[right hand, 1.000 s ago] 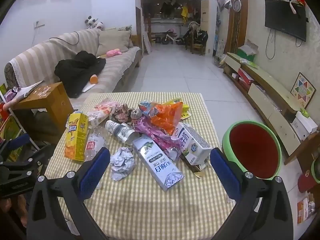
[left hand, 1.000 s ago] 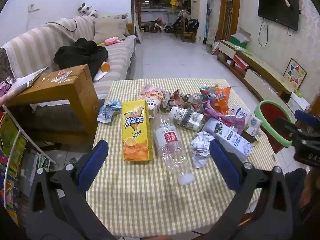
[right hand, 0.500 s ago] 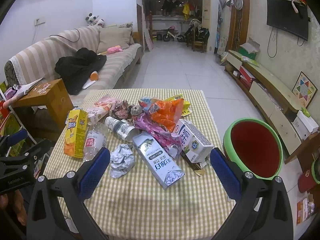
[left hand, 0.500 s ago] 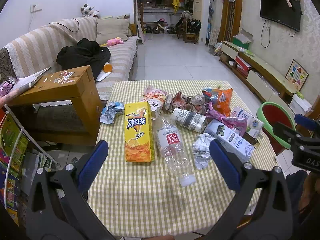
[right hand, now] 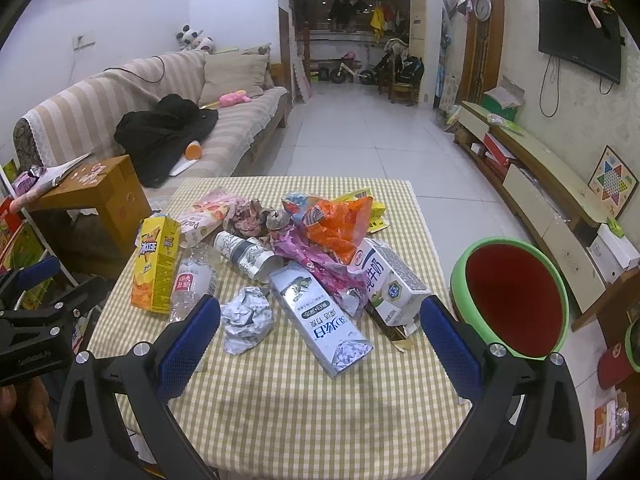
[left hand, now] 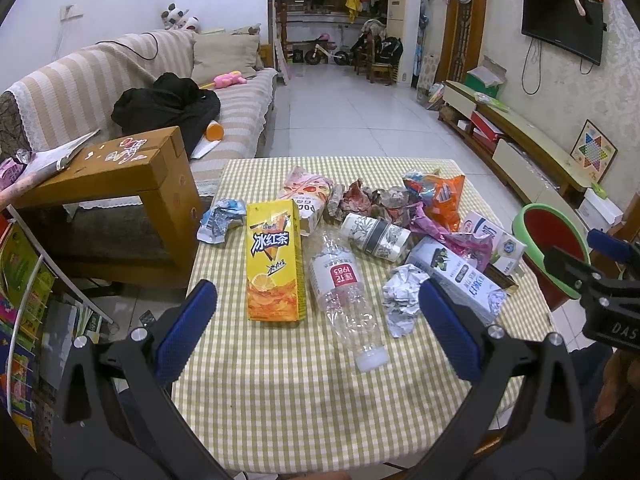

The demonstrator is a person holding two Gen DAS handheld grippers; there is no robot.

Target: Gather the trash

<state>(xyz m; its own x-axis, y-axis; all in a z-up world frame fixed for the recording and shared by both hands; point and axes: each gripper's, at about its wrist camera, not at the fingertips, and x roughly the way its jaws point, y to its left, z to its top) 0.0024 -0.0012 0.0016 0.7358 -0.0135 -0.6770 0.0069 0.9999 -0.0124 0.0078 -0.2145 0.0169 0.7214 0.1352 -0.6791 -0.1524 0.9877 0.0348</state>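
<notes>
Trash lies on a yellow checked table (left hand: 304,400): a yellow tea carton (left hand: 274,266), a clear plastic bottle (left hand: 344,292), a crumpled foil ball (left hand: 402,296), a paper cup (left hand: 376,236), two milk cartons (right hand: 320,320) (right hand: 388,280) and an orange snack bag (right hand: 336,224). A green bin with a red inside (right hand: 512,300) stands right of the table. My left gripper (left hand: 318,328) is open and empty, above the table's near edge, behind the bottle. My right gripper (right hand: 320,340) is open and empty, above the near milk carton and foil ball (right hand: 246,316).
A wooden side table (left hand: 120,184) stands left of the checked table, with a striped sofa (left hand: 120,92) behind it. A low TV cabinet (right hand: 540,184) runs along the right wall. A rack of books (left hand: 20,300) is at the far left.
Both grippers have drawn back and risen slightly, so the table and trash sit a little farther away. Both stay open and empty. Nothing on the table has moved.
</notes>
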